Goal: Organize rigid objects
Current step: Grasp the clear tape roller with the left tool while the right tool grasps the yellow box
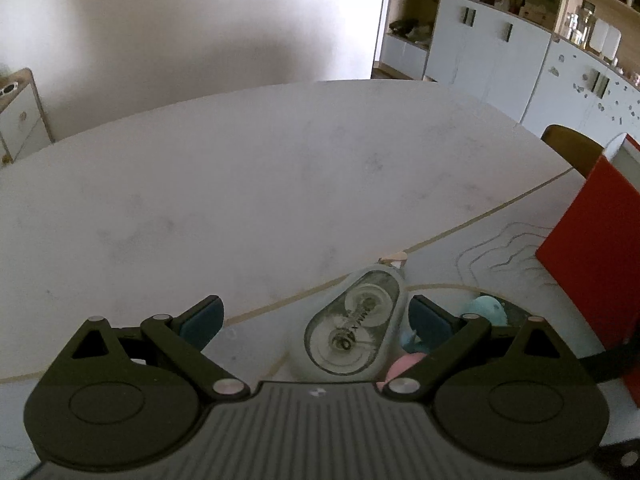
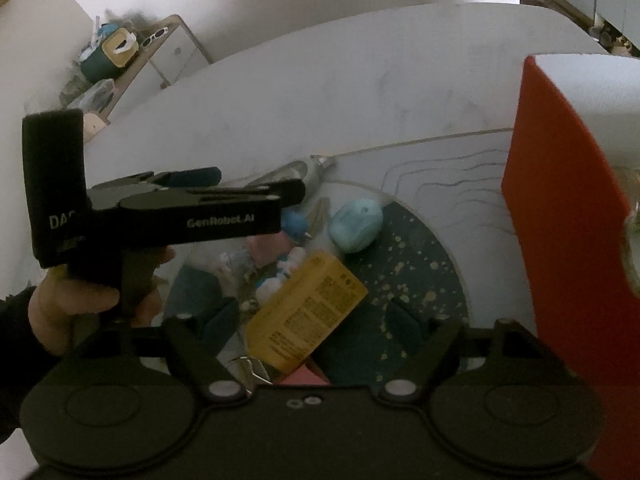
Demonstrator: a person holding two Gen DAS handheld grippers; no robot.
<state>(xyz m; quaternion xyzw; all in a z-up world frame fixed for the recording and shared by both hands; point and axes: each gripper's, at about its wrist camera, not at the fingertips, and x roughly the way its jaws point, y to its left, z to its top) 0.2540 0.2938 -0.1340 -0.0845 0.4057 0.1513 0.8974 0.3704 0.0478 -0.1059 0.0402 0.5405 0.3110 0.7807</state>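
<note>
On the lower left of the left wrist view, the left gripper has its two fingers spread wide, with blue pads on the tips. Between the fingers lies a clear correction tape flat on the white table. The fingers are apart from it on both sides and do not pinch it. Just right of the tape peek out a light blue toy and a bit of something pink. At the far right edge stands a red box.

Over in the right wrist view, at the left, a hand holds the left gripper's black handle, seen from the side. Its fingers reach toward the clear tape near the middle top of the pile. Next come small blue and white toys, then a yellow box lying tilted in the middle. Right of it sits the light blue toy on a dark speckled mat. The right gripper at the bottom has its fingers wide open and holds nothing, with the yellow box lying between them. The red box fills the right side.
</note>
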